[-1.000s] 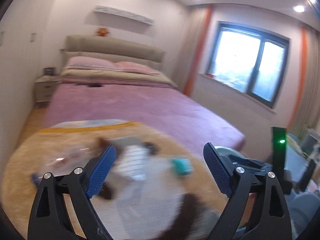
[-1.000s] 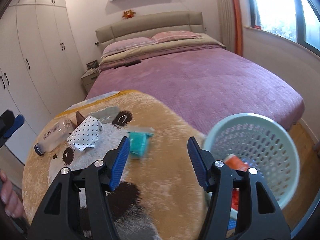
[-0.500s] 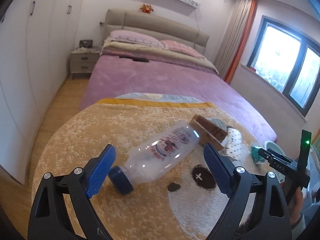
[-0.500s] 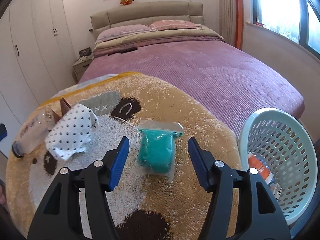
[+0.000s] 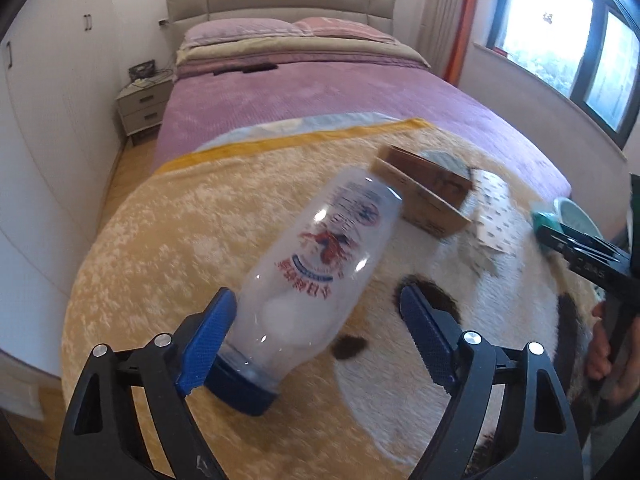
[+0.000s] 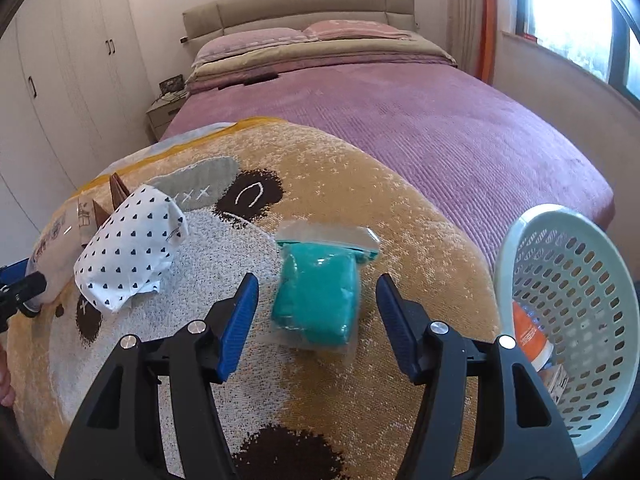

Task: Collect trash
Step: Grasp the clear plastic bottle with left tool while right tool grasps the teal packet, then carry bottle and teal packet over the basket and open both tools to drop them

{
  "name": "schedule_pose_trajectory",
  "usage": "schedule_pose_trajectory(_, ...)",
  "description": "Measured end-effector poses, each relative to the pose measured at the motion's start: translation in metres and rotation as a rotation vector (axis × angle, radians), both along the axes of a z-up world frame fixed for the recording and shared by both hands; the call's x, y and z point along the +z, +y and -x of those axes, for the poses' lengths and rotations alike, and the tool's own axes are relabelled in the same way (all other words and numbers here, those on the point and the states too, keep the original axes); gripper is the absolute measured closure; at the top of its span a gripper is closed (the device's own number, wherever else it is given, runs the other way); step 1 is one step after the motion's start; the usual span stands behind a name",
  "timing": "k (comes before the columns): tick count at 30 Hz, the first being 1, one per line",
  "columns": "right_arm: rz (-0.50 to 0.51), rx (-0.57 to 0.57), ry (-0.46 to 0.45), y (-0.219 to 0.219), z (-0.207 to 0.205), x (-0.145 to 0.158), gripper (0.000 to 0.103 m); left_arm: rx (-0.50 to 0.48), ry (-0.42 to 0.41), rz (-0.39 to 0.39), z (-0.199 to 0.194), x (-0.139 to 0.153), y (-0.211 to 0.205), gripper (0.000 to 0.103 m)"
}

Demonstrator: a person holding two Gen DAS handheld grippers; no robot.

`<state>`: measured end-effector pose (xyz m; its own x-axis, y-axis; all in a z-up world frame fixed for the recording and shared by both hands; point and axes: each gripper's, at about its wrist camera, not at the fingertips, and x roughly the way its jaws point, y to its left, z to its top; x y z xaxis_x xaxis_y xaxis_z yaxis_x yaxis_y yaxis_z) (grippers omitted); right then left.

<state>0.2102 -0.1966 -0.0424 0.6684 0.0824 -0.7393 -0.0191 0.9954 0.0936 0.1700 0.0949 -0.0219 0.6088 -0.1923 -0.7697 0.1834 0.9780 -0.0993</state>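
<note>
The left gripper [image 5: 316, 332] stood spread wide over the near left part of the blanket [image 5: 192, 216], its blue fingers [image 5: 208, 336] straddling the neck end of a clear plastic bottle [image 5: 320, 256]. The left pad lay right against the bottle's shoulder, while the right pad stood apart from it, so nothing was clamped. The bottle lay on its side, its blue cap [image 5: 244, 390] nearest the camera and its base pointing away toward a brown cardboard box [image 5: 424, 196], which it touched or nearly touched. Just past the box, toward the blanket's right edge, lay a crumpled white wrapper [image 5: 486, 220] with dark heart dots.

The right gripper [image 6: 316, 320] was likewise released, its jaws wide on either side of a teal packet [image 6: 316, 300] in clear plastic, neither pad touching it. The packet rested on the blanket's middle, nearer the right edge. To its left lay the same dotted wrapper [image 6: 132, 248], with the box's brown corners [image 6: 116, 192] sticking up behind it.

Off the blanket's right edge stood a pale green perforated basket [image 6: 580, 264], holding an orange-and-white item [image 6: 530, 336] at its bottom. Beyond the blanket stretched the purple bed [image 6: 400, 120] with pillows [image 6: 256, 38] at the beige headboard [image 6: 296, 4], a nightstand [image 5: 144, 108] at its far left corner.
</note>
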Motion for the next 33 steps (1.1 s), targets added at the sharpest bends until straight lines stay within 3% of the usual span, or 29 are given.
schedule_pose_trajectory(3, -0.001, -0.001, -0.007, 0.002, 0.002, 0.001, 0.045, -0.016, 0.004, 0.018, 0.005, 0.001, -0.006, 0.022)
schedule_pose_trajectory(7, -0.022, -0.02, -0.012, -0.004, 0.005, 0.003, 0.045, 0.015, 0.004, -0.041, 0.0, -0.005, -0.015, 0.023)
schedule_pose_trajectory(12, -0.042, -0.036, -0.029, -0.009, 0.009, 0.005, 0.045, 0.062, 0.0, -0.103, -0.008, -0.01, -0.023, 0.037)
schedule_pose_trajectory(19, -0.002, -0.022, 0.017, -0.002, -0.004, -0.001, 0.048, 0.086, -0.053, -0.064, 0.005, -0.001, -0.016, 0.042)
schedule_pose_trajectory(21, 0.001, -0.019, 0.035, -0.002, -0.007, -0.004, 0.064, 0.096, -0.077, -0.041, 0.011, 0.006, -0.013, 0.043)
schedule_pose_trajectory(22, -0.003, -0.018, 0.041, -0.002, -0.008, -0.005, 0.065, 0.101, -0.091, -0.029, 0.015, 0.009, -0.012, 0.043)
schedule_pose_trajectory(30, -0.014, -0.02, -0.094, -0.005, 0.017, 0.014, 0.067, 0.079, -0.137, 0.012, 0.038, 0.039, -0.025, 0.043)
schedule_pose_trajectory(33, -0.079, -0.017, -0.13, -0.014, 0.034, 0.024, 0.067, 0.04, -0.146, 0.016, 0.046, 0.05, -0.043, 0.043)
